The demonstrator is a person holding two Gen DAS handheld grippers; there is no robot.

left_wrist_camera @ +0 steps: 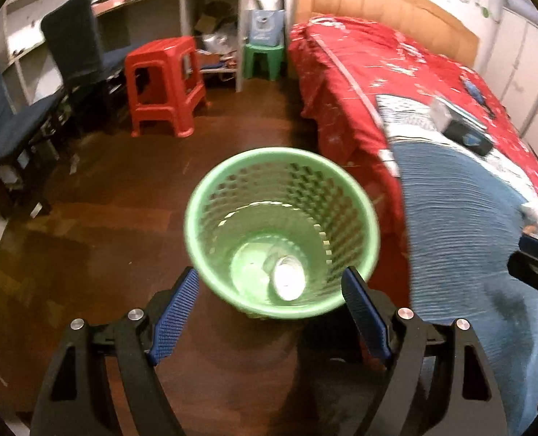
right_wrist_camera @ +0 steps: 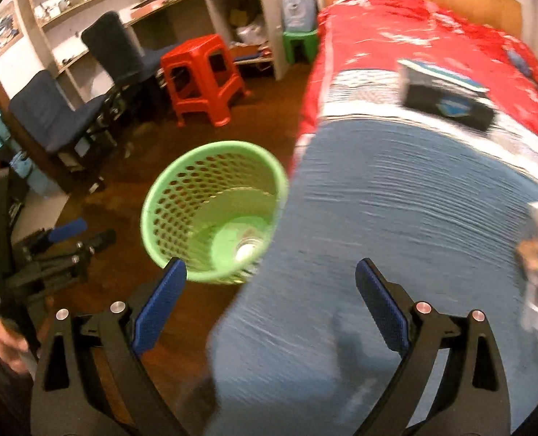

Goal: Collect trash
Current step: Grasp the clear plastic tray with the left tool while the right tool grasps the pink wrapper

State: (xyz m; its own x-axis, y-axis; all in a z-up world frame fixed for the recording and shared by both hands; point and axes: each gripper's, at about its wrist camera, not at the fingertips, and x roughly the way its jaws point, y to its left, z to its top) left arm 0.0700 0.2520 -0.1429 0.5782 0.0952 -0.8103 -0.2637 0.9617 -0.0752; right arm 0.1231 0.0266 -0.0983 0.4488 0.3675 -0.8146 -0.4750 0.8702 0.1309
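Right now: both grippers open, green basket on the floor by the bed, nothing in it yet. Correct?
One thing is off: the green basket is not empty. The left wrist view shows a pale, blurred object at its bottom. The rest holds: left gripper and right gripper are open, and the basket sits on the floor beside the bed.

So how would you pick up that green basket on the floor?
Grab the green basket by its top rim, coming down from above. It stands upright on the floor with its mouth open, so the rim is a thin edge that one finger can go inside and one outside. The side away from the bed looks freest. The left gripper, open, hovers nearest.
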